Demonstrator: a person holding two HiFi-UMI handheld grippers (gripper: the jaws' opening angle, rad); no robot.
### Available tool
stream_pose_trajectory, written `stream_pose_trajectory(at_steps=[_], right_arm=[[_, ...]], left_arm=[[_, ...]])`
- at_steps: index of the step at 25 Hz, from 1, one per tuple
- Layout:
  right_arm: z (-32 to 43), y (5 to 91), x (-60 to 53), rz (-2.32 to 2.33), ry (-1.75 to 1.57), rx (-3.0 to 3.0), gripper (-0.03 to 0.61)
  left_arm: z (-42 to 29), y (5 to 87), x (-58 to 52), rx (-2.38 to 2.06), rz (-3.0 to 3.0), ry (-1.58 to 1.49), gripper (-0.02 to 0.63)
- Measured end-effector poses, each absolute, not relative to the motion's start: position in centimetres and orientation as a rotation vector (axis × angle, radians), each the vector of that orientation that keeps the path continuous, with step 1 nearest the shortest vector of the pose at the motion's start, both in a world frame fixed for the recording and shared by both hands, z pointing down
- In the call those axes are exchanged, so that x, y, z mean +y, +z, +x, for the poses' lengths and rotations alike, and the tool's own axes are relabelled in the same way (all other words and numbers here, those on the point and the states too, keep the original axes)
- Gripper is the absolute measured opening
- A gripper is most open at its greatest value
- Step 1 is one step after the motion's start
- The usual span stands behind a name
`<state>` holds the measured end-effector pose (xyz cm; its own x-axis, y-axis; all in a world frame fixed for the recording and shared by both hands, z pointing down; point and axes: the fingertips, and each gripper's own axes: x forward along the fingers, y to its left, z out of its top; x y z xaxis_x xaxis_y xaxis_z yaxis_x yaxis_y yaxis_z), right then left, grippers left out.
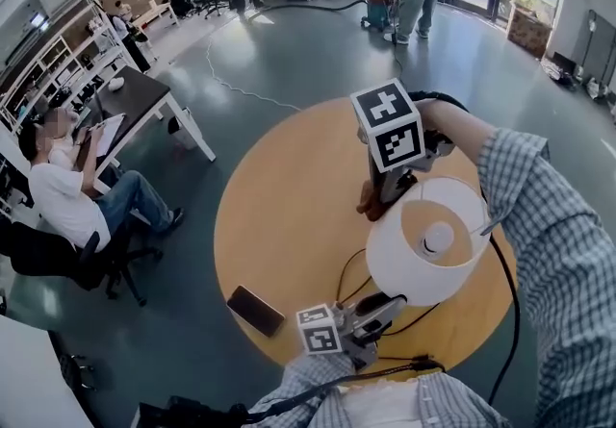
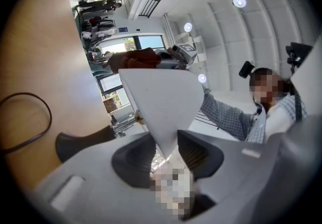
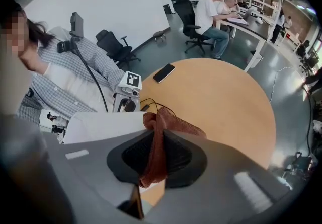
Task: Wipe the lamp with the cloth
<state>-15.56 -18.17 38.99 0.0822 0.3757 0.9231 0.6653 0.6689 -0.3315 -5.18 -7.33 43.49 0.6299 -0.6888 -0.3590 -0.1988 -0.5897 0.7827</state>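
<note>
A lamp with a white shade stands at the near right of the round wooden table. My left gripper reaches up from the near edge. It is shut on the shade's lower rim, which runs as a white wedge between its pads. My right gripper points steeply down at the far left side of the shade and is shut on a red-brown cloth. The cloth bunches between the pads just above the shade. Whether it touches the shade I cannot tell.
A dark phone lies near the table's front left edge. The lamp's black cable loops on the wood beside the shade. A seated person and a desk are to the left, and more people stand far back.
</note>
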Motion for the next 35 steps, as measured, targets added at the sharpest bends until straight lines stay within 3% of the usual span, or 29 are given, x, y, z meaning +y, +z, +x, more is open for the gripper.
stream_pose_trajectory(at_steps=[21, 35], right_arm=[[-14.7, 35.3, -7.8, -1.139, -0.63, -1.478, 0.044], [-13.3, 36.1, -7.2, -1.049, -0.865, -1.463, 0.04]], left_arm=[[-5.4, 43.6, -7.7, -0.68, 2.123, -0.862, 0.133], [-5.1, 43.8, -7.9, -0.697, 2.116, -0.864, 0.133]])
